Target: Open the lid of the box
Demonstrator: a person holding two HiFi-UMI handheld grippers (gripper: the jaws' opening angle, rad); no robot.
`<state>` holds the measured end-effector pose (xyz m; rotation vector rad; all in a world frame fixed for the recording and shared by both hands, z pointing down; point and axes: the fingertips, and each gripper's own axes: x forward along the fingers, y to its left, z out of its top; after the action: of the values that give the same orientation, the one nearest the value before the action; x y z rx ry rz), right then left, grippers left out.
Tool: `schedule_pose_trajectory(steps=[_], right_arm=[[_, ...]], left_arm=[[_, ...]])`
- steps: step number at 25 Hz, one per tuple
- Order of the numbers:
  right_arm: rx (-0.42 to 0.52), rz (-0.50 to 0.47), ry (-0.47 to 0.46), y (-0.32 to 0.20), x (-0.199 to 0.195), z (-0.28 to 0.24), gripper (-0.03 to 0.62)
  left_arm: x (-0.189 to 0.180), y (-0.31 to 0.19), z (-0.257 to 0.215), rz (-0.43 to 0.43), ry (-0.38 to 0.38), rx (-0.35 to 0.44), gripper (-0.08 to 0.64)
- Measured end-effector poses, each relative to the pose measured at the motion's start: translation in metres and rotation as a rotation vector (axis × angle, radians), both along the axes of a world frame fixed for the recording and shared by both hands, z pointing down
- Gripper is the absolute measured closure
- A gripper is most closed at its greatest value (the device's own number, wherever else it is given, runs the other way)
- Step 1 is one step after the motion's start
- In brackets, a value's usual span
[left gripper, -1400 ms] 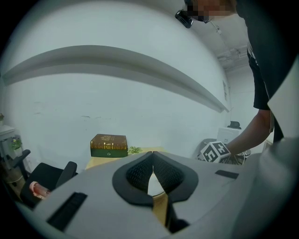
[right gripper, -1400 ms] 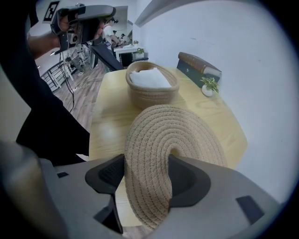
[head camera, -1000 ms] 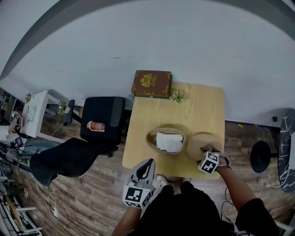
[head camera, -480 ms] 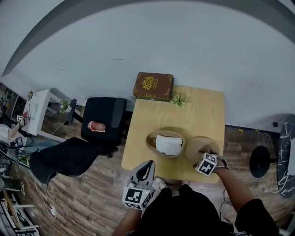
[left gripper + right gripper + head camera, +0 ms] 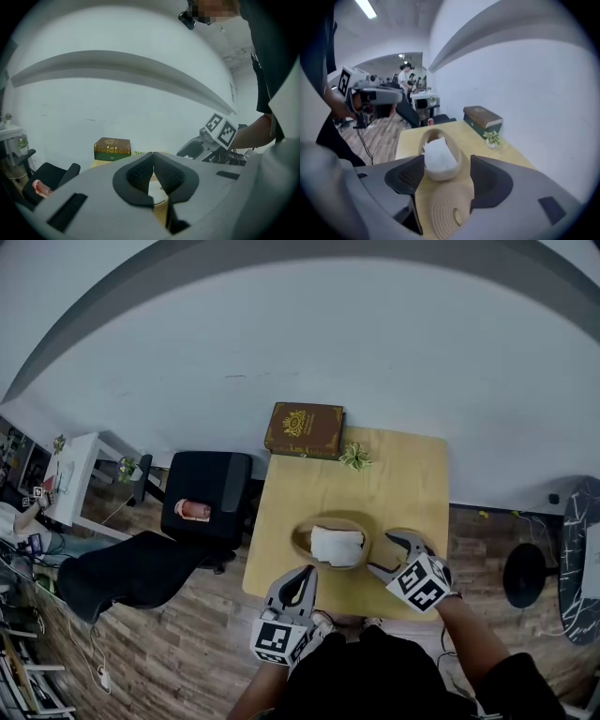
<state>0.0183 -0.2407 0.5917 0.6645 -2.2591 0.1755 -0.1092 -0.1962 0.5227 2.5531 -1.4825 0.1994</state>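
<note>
An oval woven box stands uncovered on the wooden table, with white tissue inside it. Its round woven lid lies flat on the table just right of the box. My right gripper hovers over the lid's near edge. Its jaws are closing, with nothing pressed between them. In the right gripper view the lid lies below the gap of the right gripper, and the box is beyond it. My left gripper hangs off the table's front edge; in its own view the left gripper is shut and empty.
A brown book and a small green plant sit at the table's far edge by the white wall. A black chair stands left of the table. Wood floor surrounds it, with a round black base at the right.
My right gripper has drawn back from the lid's right side and turned, so its fingers now show over the lid's near edge. The lid and box stay put. The left gripper has not moved.
</note>
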Motion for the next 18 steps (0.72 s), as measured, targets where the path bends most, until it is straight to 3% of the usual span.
schedule_pose_trajectory(steps=[7,14,18], right_arm=[[0.233,0.072,-0.09,-0.003,-0.012,-0.065,0.376],[0.347,0.127,-0.266,0.004,-0.017,-0.111,0.487],[0.367,0.154,-0.424,0.002,-0.014,-0.138,0.564]], left_arm=[[0.004,-0.007,-0.008,0.013,-0.01,0.013,0.54],[0.007,-0.008,-0.028,0.039,-0.01,0.073,0.54],[0.009,-0.012,-0.046,0.019,0.004,0.096,0.54]])
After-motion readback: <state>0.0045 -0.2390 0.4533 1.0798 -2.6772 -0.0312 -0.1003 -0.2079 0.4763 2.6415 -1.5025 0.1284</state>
